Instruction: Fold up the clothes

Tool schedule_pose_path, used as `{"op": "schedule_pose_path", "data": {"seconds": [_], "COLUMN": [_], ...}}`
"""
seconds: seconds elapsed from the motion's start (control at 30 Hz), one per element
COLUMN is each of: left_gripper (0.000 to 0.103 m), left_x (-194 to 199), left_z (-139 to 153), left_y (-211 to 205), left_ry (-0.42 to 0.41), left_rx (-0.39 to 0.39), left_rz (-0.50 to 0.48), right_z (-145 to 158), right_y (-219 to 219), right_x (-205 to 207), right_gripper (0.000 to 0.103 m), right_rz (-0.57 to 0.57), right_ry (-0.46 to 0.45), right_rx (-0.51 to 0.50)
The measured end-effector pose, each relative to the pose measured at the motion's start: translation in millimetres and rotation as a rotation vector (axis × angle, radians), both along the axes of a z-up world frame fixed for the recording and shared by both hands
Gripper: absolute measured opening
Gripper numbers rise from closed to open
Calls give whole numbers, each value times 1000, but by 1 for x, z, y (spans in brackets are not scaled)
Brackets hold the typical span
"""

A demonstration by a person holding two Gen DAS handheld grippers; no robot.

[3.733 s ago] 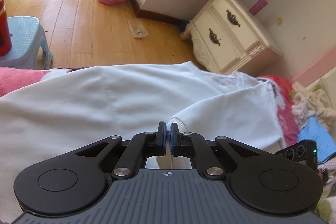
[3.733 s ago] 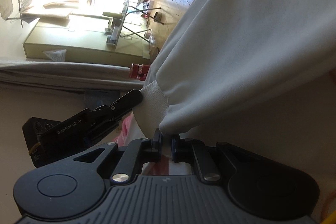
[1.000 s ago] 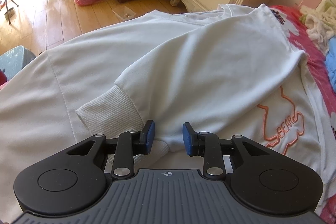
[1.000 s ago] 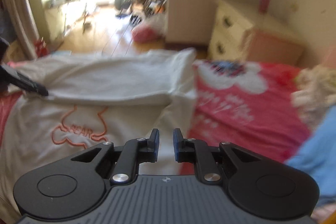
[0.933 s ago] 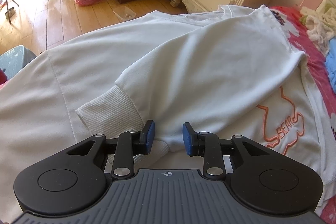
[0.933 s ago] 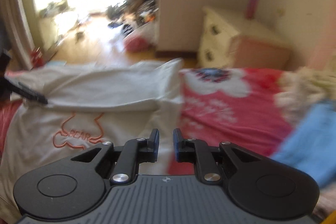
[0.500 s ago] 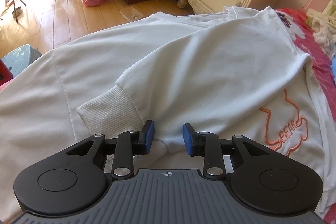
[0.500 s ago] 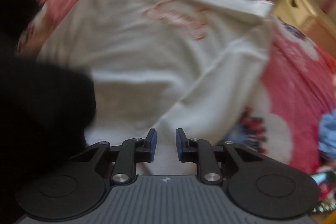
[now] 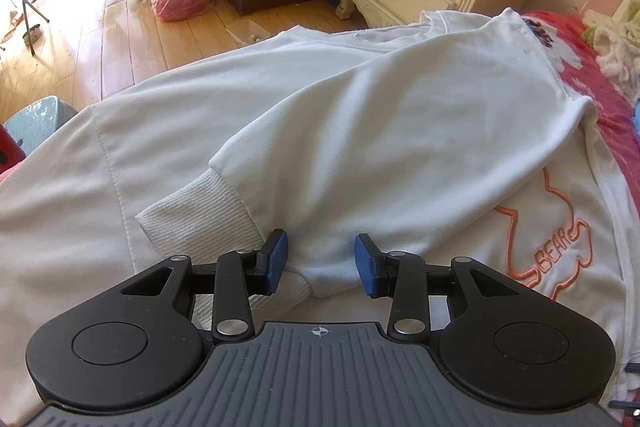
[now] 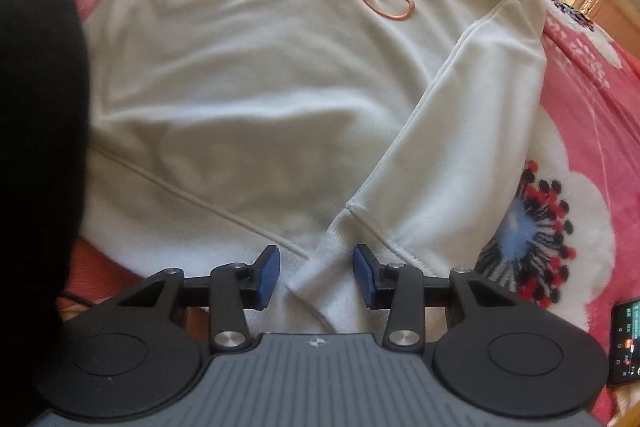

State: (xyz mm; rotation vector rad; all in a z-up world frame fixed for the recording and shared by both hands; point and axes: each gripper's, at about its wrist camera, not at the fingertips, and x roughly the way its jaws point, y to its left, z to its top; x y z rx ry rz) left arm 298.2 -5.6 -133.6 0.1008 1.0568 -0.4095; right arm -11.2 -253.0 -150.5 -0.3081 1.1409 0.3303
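White sweatshirt [image 10: 248,75] lies flat, chest up, on the pink floral bedspread [image 10: 580,115], one sleeve folded across the body. Left hand-held gripper [image 9: 321,261] gapes wide, empty, over that sleeve's ribbed cuff [image 9: 200,215]. Right hand-held gripper [image 10: 315,275] equally open, straddling the other ribbed cuff [image 10: 320,291], gripping nothing.

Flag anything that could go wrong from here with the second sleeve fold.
1. The right tongs are open around the ribbed cuff of the unfolded sleeve, close above the hem of the white bear-print sweatshirt; closing may pinch the hem too.
2. The left tongs are open over the folded sleeve; brushing it could undo that fold.
3. A black phone lies near the swing path.
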Motion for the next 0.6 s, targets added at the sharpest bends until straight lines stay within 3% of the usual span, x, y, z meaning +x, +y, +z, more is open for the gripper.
{"op": "schedule_pose_path", "data": {"seconds": [0.13, 0.2, 0.27, 0.6], "left_gripper": [37, 37, 37, 37], "left_x": [-1, -1, -1, -2], "left_z": [0, 0, 0, 0], "left_y": [1, 1, 2, 5], "left_ry": [-3, -4, -5, -6], "left_rx": [-7, -8, -12, -41], "left_rz": [0, -2, -1, 10], "right_z": [-2, 0, 3, 58], "right_y": [-2, -6, -12, -84], "right_x": [-1, -3, -3, -16], "right_gripper": [37, 28, 6, 2], "right_rz": [-29, -48, -80, -459], "right_ry": [-32, -39, -48, -190], "right_rx": [6, 3, 4, 88]}}
